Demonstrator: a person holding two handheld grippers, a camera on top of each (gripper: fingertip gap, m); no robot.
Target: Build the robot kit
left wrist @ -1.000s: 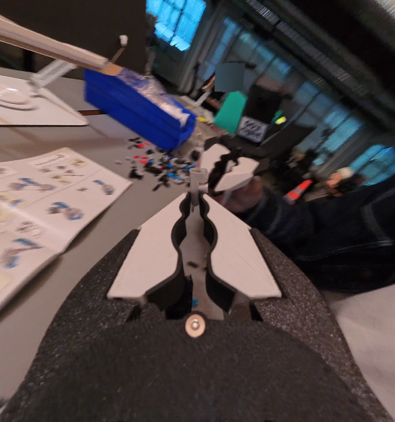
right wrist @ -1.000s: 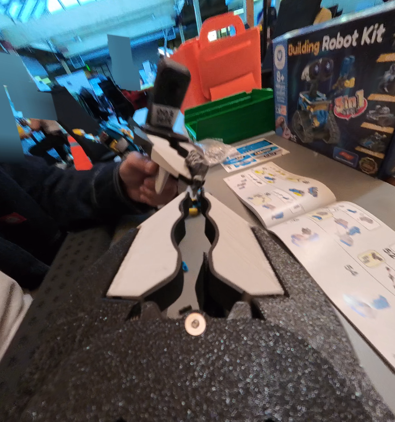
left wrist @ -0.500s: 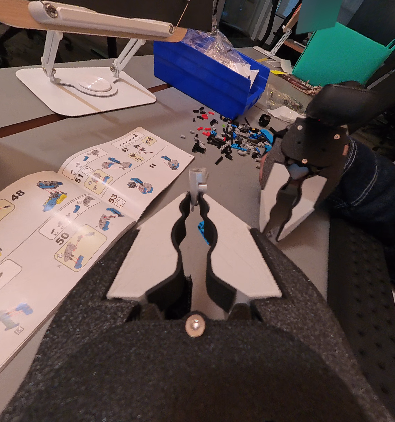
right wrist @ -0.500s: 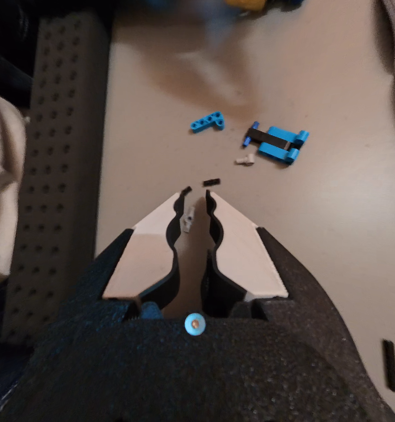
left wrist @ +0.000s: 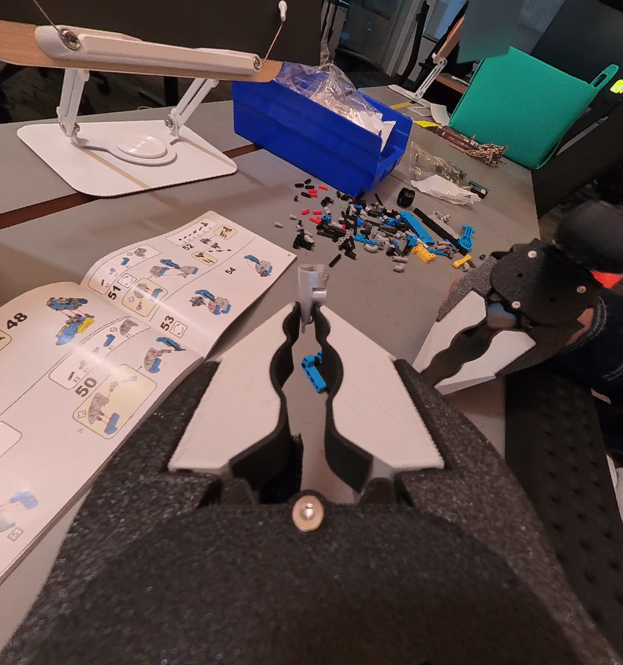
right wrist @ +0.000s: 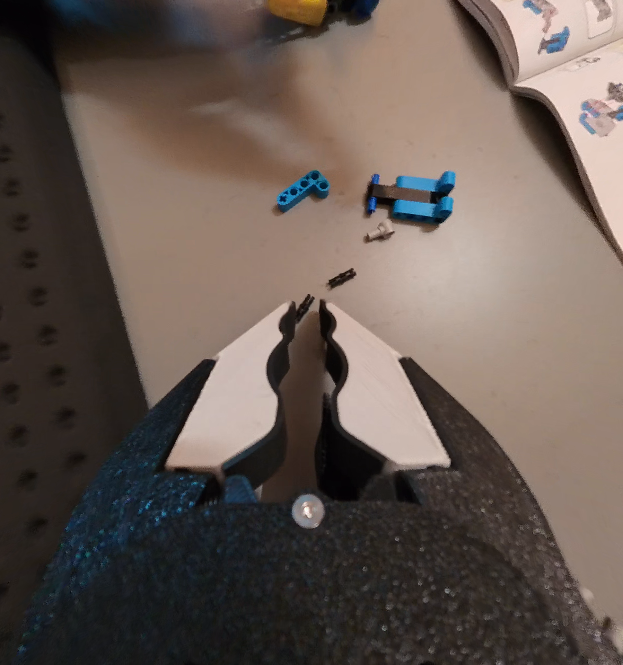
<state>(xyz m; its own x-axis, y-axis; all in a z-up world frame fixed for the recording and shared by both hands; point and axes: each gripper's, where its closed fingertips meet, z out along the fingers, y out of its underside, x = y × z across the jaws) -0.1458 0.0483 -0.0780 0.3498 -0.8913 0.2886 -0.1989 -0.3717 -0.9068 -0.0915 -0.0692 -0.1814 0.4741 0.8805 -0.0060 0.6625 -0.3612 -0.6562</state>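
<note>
Left wrist view: open illustrated instruction booklet (left wrist: 123, 324) lies at left on the grey table (left wrist: 367, 309). Left gripper (left wrist: 308, 311), jaws clamped on a small upright grey plastic connector piece (left wrist: 312, 284).

Right wrist view: right gripper (right wrist: 307, 306), jaws slightly apart, a short black plastic pin (right wrist: 304, 303) between the tips; contact unclear. Blue L-shaped beam (right wrist: 303, 190) and blue-and-black assembly (right wrist: 412, 197) lie beyond.

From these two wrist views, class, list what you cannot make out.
- Left wrist view: the blue piece is partly hidden by the left gripper fingers.
- Right wrist view: the yellow part is blurred and cut by the top edge.
- Right wrist view: whether the right gripper touches the black pin.
</note>
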